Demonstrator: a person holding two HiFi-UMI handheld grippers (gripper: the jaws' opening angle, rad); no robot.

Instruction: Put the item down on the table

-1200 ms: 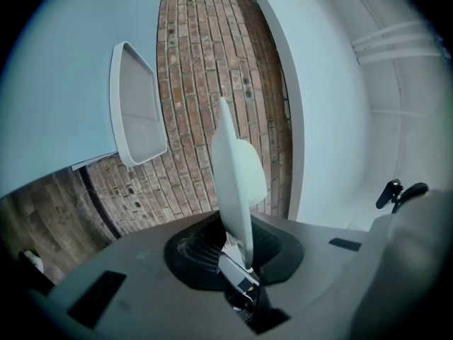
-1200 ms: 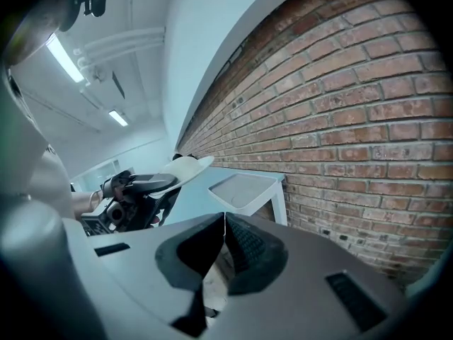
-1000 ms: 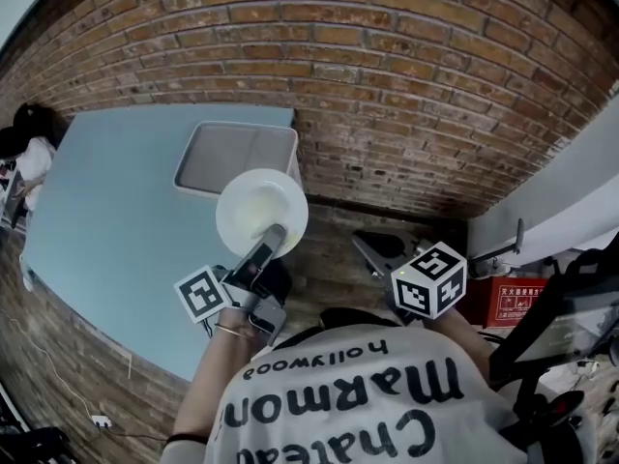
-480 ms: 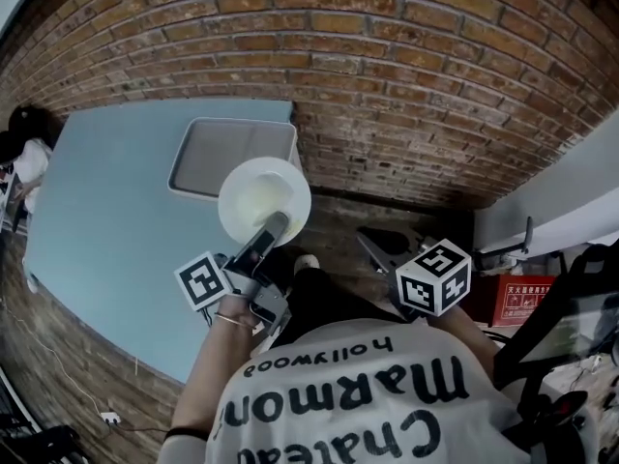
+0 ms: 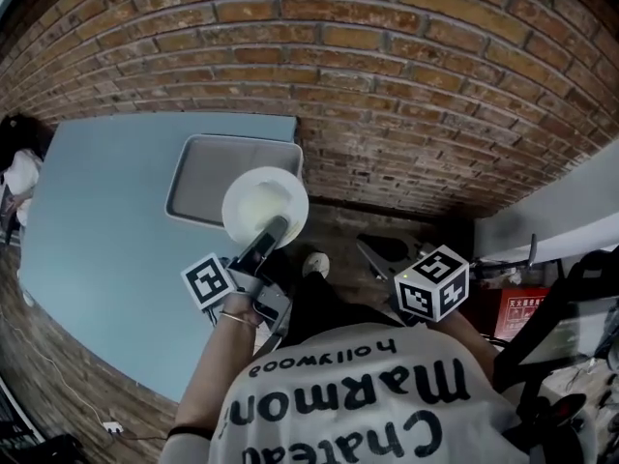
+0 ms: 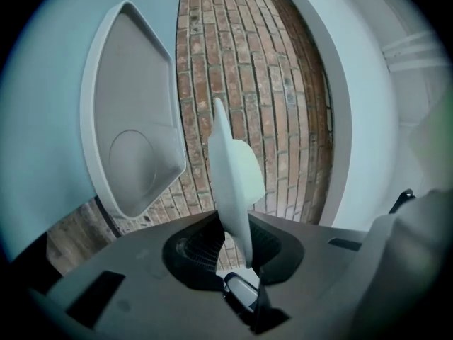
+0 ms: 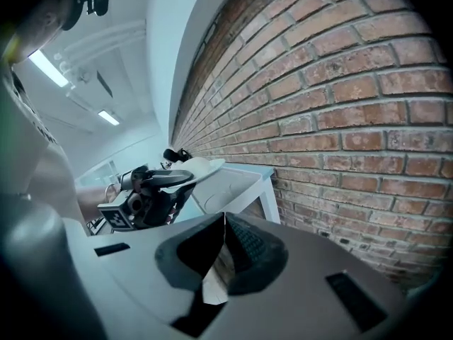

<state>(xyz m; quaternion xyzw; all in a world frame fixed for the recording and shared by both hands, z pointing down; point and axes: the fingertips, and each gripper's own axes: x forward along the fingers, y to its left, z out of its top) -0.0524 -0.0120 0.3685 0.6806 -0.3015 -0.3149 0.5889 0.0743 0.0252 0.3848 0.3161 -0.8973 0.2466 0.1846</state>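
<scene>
Left tongs clamp one white plate near one grey tray; right tongs are pressed together, empty.

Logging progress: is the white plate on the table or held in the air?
In the air: the left gripper clamps the plate by its rim, above the tray.

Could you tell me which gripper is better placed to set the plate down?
Left: the left gripper clamps the plate by its rim near the table; the right gripper is shut, empty.
</scene>
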